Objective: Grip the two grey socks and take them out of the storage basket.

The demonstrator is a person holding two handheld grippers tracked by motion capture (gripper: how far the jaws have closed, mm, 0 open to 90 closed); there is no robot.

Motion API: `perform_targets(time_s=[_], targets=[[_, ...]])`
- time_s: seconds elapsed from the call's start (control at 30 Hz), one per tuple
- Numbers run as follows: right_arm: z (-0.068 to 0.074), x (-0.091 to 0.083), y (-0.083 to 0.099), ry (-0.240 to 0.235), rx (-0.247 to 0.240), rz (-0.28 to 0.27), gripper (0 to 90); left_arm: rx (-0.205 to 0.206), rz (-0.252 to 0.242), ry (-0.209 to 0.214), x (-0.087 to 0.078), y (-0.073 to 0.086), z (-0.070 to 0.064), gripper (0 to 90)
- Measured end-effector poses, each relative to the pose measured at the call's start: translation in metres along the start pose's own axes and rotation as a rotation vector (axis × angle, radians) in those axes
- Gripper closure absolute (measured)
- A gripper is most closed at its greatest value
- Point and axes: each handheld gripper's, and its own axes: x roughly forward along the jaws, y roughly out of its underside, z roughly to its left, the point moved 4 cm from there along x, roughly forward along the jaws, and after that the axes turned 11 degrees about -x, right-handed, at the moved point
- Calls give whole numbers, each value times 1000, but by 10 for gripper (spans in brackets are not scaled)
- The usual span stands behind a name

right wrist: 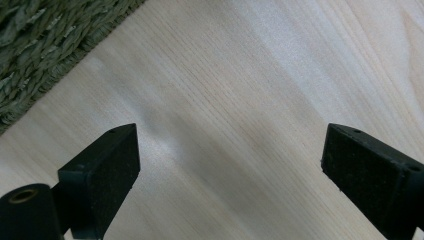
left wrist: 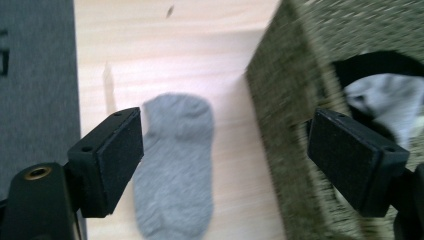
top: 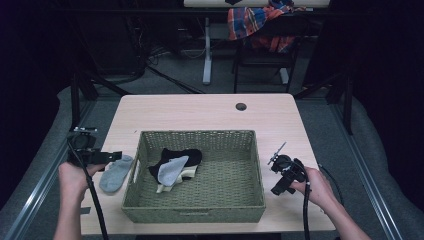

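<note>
- both forearms come in at the near edge, each hand holding a gripper just off opposite sides of the basket (top: 200, 212).
- left gripper (top: 116, 156) sits at the table's left edge, jaws wide apart and holding nothing, aimed toward the grey sock (top: 116, 173); in the left gripper view the sock (left wrist: 175, 165) lies between and beyond the two jaws, which looks like a line-up for a pick.
- right gripper (top: 276, 190) hangs low over bare table (right wrist: 240, 100) right of the basket, jaws also wide and empty; judging by its place away from any sock, it is waiting rather than working.
- grey sock lies flat on the table just outside the basket's left wall, near it but apart as far as i can tell. its long axis runs near-to-far with a slight lean, far end tipped toward the basket; the near end is rounded, but which end is the toe i cannot tell.
- basket holds a heap toward its far left part: a black sock (top: 182, 154) under a light grey one (top: 172, 170), with a cream piece (top: 165, 187) poking out nearer; likely where the loose sock is bound.
- farther off, a cable hole (top: 241, 106) in the table, then a chair with a plaid shirt (top: 255, 22) draped on it.
</note>
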Motion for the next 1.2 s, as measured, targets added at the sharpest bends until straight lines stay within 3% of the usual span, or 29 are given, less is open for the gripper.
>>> perform_targets(time_s=[0.03,0.1,0.17,0.2,0.27,0.3,0.5,0.97,1.2], targets=[[0,0,0,0,0,0,83,0,0,0,0,0,0,142],[0,0,0,0,0,1,83,46,-11,10,-4,-4,-17,116],[0,0,0,2,-2,-1,83,59,-18,11,-4,-5,-22,91],[0,0,0,2,-2,-1,83,81,-25,18,-5,-6,-32,71],[0,0,0,0,0,3,83,93,-24,21,-5,-6,-37,46],[0,0,0,-3,3,0,83,118,-24,32,-4,-6,-46,43],[0,1,0,-2,2,0,83,188,9,47,9,-4,-71,3],[0,1,0,-5,0,0,83,281,97,47,38,5,-102,19],[1,0,0,-1,-4,4,83,320,133,62,49,9,-114,131]])
